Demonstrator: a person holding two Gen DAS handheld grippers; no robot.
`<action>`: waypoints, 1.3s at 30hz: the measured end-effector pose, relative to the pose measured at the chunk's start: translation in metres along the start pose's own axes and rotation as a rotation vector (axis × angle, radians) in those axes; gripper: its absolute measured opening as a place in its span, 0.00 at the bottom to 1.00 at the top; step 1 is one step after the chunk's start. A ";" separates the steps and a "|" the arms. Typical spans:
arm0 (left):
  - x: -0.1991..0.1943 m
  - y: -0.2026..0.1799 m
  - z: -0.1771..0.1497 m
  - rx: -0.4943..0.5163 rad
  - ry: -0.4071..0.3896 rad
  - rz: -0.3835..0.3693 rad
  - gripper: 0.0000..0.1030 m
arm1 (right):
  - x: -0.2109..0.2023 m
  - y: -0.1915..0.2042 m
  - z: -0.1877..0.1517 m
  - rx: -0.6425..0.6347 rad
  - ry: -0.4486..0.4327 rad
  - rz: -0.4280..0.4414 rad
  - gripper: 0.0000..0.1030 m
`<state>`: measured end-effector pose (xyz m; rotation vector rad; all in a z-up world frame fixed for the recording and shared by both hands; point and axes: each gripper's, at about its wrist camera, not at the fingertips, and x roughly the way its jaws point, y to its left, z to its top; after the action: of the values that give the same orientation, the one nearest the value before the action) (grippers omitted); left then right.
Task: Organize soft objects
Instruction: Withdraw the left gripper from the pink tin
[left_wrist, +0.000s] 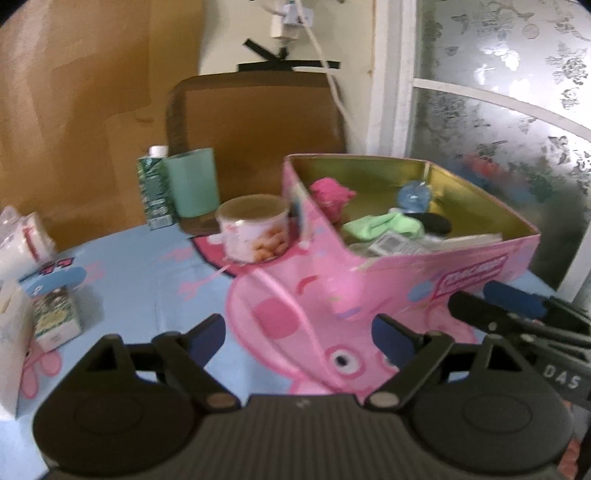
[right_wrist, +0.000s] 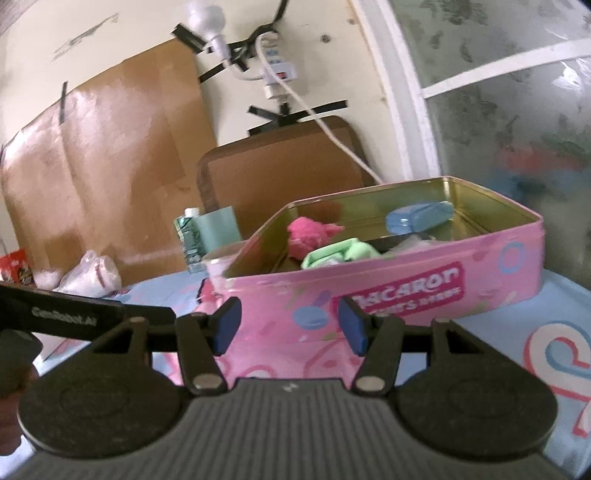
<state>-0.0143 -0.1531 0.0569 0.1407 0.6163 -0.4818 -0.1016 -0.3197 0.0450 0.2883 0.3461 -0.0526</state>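
A pink tin box (left_wrist: 436, 269) (right_wrist: 406, 291) stands open on the table with a gold inside. In it lie a pink fluffy cloth (left_wrist: 330, 194) (right_wrist: 310, 232), a green cloth (left_wrist: 380, 225) (right_wrist: 341, 253), a blue soft item (left_wrist: 413, 195) (right_wrist: 419, 216) and a black item (left_wrist: 436, 221). My left gripper (left_wrist: 299, 338) is open and empty, in front of the box's left corner. My right gripper (right_wrist: 290, 321) is open and empty, just before the box's front wall. The right gripper also shows at the right edge of the left wrist view (left_wrist: 517, 306).
A round snack can (left_wrist: 253, 229), a teal cup (left_wrist: 192, 182) and a green carton (left_wrist: 155, 188) stand left of the box. Small cartons (left_wrist: 55, 317) and a plastic bag (left_wrist: 22, 236) lie at far left. A brown chair back (left_wrist: 255, 118) and window (left_wrist: 517, 110) are behind.
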 end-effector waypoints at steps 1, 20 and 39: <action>0.000 0.004 -0.002 -0.004 0.002 0.008 0.87 | 0.000 0.003 -0.001 -0.006 0.005 0.006 0.59; -0.004 0.065 -0.043 -0.067 0.015 0.120 0.91 | 0.021 0.064 -0.015 -0.122 0.117 0.108 0.59; -0.024 0.159 -0.079 -0.259 -0.007 0.235 0.93 | 0.076 0.130 -0.005 -0.226 0.202 0.260 0.60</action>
<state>0.0030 0.0168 0.0047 -0.0343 0.6407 -0.1726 -0.0183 -0.1935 0.0497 0.1123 0.5082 0.2717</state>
